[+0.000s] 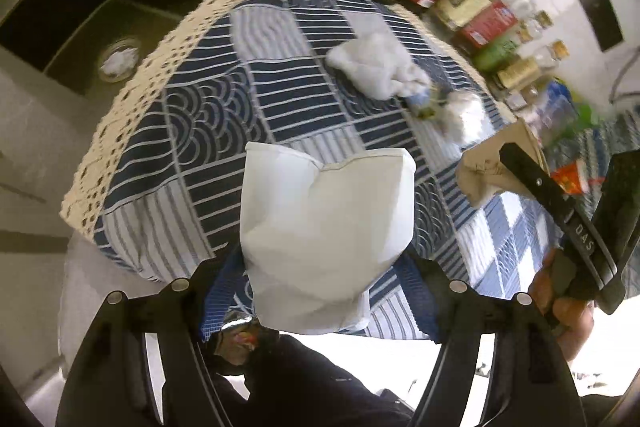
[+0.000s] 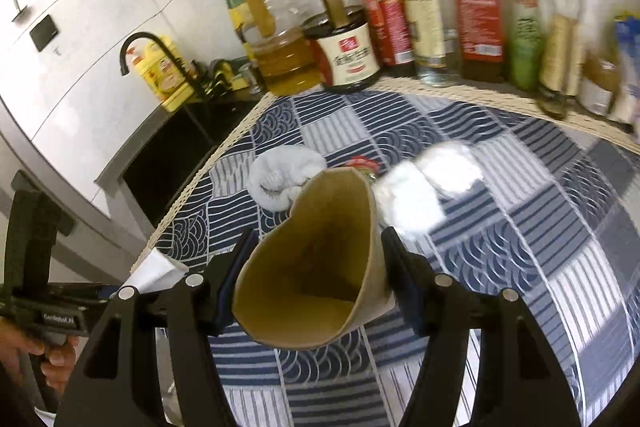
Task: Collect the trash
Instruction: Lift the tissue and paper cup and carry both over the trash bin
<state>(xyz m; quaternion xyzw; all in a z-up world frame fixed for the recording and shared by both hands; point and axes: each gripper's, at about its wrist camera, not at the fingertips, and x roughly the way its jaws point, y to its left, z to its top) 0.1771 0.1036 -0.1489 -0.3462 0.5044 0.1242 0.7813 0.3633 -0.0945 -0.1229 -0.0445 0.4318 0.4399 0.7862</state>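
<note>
My left gripper (image 1: 320, 291) is shut on a white paper bag (image 1: 326, 227), held above the near edge of the blue patterned cloth (image 1: 224, 99). My right gripper (image 2: 310, 275) is shut on a squashed brown paper cup (image 2: 320, 259); the cup also shows in the left wrist view (image 1: 492, 167). Crumpled white tissues (image 1: 376, 67) and a shiny wad (image 1: 464, 111) lie on the cloth farther back. The tissue (image 2: 280, 175) and blurred white wads (image 2: 424, 187) lie beyond the cup in the right wrist view. A corner of the white bag (image 2: 156, 269) shows at the left.
A black sink (image 1: 68, 11) with a drain lies left of the cloth. A row of sauce and oil bottles (image 2: 424, 7) and a jar (image 2: 348, 51) stand along the back wall. A black faucet (image 2: 148, 47) and yellow container stand by the sink.
</note>
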